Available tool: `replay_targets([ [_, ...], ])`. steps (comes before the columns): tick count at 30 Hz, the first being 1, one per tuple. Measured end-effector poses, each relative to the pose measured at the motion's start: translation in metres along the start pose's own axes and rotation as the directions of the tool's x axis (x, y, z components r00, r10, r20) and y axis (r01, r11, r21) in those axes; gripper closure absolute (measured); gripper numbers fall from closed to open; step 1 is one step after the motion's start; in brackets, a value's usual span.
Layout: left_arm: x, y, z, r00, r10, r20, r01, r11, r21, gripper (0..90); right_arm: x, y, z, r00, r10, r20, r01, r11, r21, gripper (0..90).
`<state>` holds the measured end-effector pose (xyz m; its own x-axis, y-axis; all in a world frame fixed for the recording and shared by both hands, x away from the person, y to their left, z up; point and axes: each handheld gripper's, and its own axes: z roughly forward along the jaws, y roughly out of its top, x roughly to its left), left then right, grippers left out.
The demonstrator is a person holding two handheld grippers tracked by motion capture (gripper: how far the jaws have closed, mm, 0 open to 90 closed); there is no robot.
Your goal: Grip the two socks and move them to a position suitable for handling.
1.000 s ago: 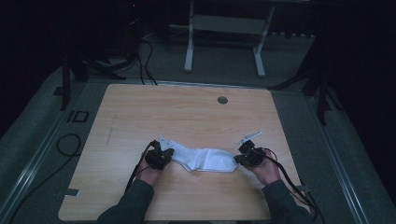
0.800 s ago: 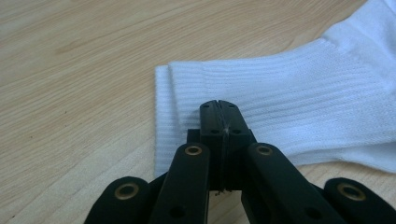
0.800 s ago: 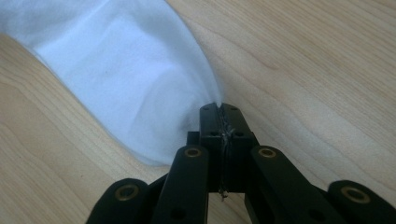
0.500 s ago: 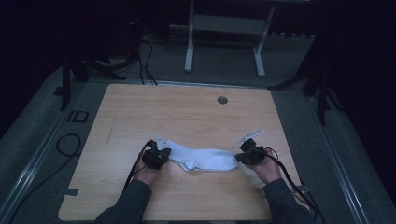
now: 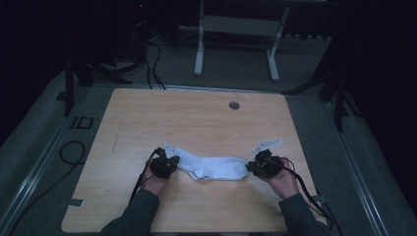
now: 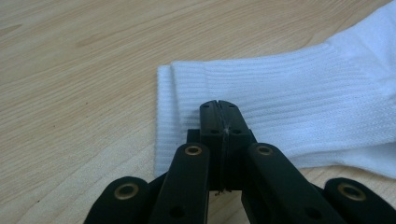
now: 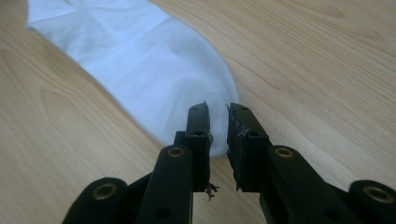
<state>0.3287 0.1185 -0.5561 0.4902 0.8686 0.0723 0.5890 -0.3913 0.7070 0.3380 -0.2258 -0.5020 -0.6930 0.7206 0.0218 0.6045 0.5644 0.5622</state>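
On the near half of the light wooden table [image 5: 147, 118], a white sock [image 5: 216, 167] lies stretched flat from left to right between the two hand-held grippers. The left gripper [image 5: 169, 162], held in the person's left hand [image 5: 156, 183], sits at the ribbed cuff end. Seen from the left gripper view, its jaws are pressed fully together with no gap between them, and their tips [image 6: 219, 109] lie over the cuff of the sock [image 6: 289, 112], just inside its folded edge; whether any fabric is pinched between them cannot be told. The right gripper [image 5: 253, 167], held in the right hand [image 5: 282, 183], sits at the toe end. Seen from the right gripper view, its jaws stand a narrow slot apart, having just been opening, and the gripper [image 7: 217, 112] points at the rounded toe of the sock [image 7: 154, 65]. The toe's edge lies on the table under and just beyond the tips; the pads do not press on it, and the slot between them is clear of fabric. A few loose threads hang from the inner face of the jaws. A cable [image 5: 307, 194] trails from the right gripper toward the table's near edge.
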Motion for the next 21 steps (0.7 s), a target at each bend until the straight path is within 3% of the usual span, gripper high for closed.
replay_targets([
  [5,-0.001,0.000,0.000,0.9999,-0.008,-0.007,0.008,1.0000,0.002,89.8,0.003,-0.004,-0.001,0.9999,-0.006,0.010,0.006,1.000,-0.007,74.9],
  [11,0.000,-0.001,-0.002,0.9998,-0.020,-0.009,0.020,0.9998,0.009,89.3,-0.003,-0.007,0.002,0.9995,0.021,0.022,-0.021,1.000,-0.010,72.4],
  [16,0.000,-0.002,-0.005,0.9996,-0.027,0.011,0.027,0.9996,-0.012,80.2,-0.007,-0.006,0.001,0.9992,0.031,0.026,-0.030,0.999,-0.020,70.6],
  [21,0.003,-0.004,-0.012,0.9994,-0.027,0.020,0.028,0.9992,-0.029,77.0,-0.010,-0.006,0.002,0.9988,0.039,0.029,-0.038,0.999,-0.025,69.5],
])
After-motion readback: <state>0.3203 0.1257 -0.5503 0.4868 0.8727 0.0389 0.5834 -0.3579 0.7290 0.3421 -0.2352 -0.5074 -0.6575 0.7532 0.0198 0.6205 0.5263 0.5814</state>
